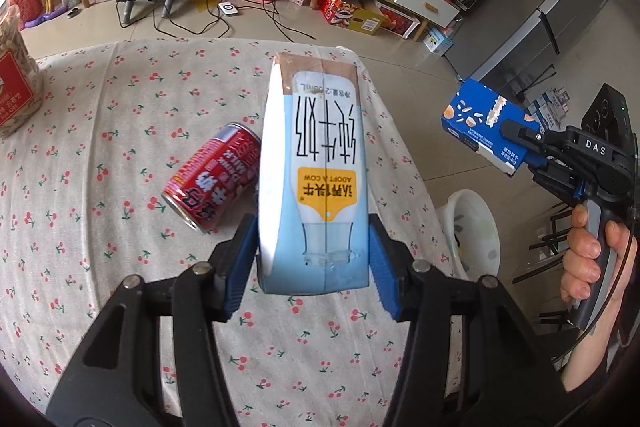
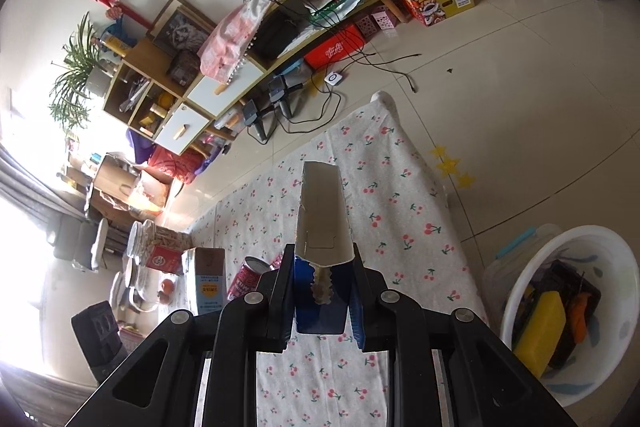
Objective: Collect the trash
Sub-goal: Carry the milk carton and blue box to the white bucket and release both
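My left gripper [image 1: 312, 263] is shut on a blue and white milk carton [image 1: 312, 179], which it holds upright above the cherry-print tablecloth [image 1: 100, 99]. A red drink can [image 1: 214, 179] lies on its side on the cloth, just left of the carton. To the right, my right gripper [image 1: 520, 143] is shut on a flat blue snack box [image 1: 484, 119], held in the air past the table's edge. In the right wrist view the same box [image 2: 322, 227] sticks up between the jaws of the right gripper [image 2: 322, 291]. The can [image 2: 250, 275] and the carton [image 2: 208, 279] show at lower left.
A white plastic basin [image 2: 516, 291] stands on the floor right of the table and holds yellow, orange and black trash; it also shows as basin [image 1: 476, 231]. A jar of snacks [image 1: 16, 75] stands at the table's left. A low cabinet, cables and boxes line the far floor.
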A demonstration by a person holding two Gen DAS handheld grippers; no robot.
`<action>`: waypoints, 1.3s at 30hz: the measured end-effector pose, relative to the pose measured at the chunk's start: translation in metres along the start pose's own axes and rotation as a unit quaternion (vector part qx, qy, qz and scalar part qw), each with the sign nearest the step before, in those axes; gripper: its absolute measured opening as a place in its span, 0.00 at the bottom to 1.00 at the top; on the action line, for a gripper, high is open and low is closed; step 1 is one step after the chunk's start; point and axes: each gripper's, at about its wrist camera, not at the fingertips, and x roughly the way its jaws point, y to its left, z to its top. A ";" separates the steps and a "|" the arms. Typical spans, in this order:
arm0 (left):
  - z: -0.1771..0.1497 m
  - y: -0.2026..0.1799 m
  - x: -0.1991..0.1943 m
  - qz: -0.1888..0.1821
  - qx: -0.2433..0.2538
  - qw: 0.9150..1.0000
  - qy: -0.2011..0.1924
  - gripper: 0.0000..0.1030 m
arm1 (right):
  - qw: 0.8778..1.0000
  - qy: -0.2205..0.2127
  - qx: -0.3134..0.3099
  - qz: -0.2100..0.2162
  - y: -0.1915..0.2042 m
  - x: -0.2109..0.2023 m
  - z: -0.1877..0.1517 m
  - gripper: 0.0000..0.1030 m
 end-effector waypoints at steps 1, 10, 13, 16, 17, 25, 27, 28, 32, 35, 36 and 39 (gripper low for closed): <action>-0.002 -0.005 0.002 -0.004 0.004 1.000 0.002 0.54 | 1.000 -0.004 0.007 -0.001 -0.008 -0.008 0.000 0.22; -0.018 -0.045 0.017 -0.036 0.024 0.999 0.019 0.54 | 0.995 -0.051 0.033 -0.084 -0.076 -0.085 -0.002 0.22; -0.023 -0.062 0.024 -0.050 0.035 0.998 0.027 0.54 | 0.987 -0.044 0.015 -0.151 -0.094 -0.101 -0.009 0.22; -0.029 -0.083 0.031 -0.068 0.045 0.996 0.038 0.54 | 0.979 -0.021 0.003 -0.202 -0.113 -0.103 -0.017 0.22; -0.030 -0.091 0.035 -0.073 0.049 0.995 0.042 0.54 | 0.976 -0.013 0.001 -0.216 -0.118 -0.100 -0.020 0.22; -0.044 -0.153 0.053 -0.117 0.063 0.990 0.054 0.54 | 0.951 0.073 -0.060 -0.293 -0.141 -0.058 -0.041 0.24; -0.047 -0.164 0.059 -0.125 0.064 0.988 0.059 0.54 | 0.941 0.096 -0.074 -0.317 -0.143 -0.045 -0.045 0.32; -0.048 -0.170 0.062 -0.129 0.065 0.988 0.062 0.54 | 0.935 0.104 -0.079 -0.329 -0.146 -0.041 -0.047 0.41; -0.052 -0.186 0.073 -0.137 0.072 0.985 0.072 0.54 | 0.943 0.094 -0.082 -0.309 -0.142 -0.048 -0.049 0.48; -0.054 -0.195 0.081 -0.140 0.075 0.984 0.079 0.54 | 0.948 0.074 -0.076 -0.299 -0.137 -0.060 -0.044 0.51; -0.055 -0.198 0.085 -0.142 0.076 0.983 0.083 0.54 | 0.949 0.070 -0.074 -0.299 -0.136 -0.063 -0.043 0.51; -0.059 -0.210 0.099 -0.151 0.078 0.980 0.099 0.54 | 0.949 0.056 -0.059 -0.303 -0.139 -0.069 -0.039 0.51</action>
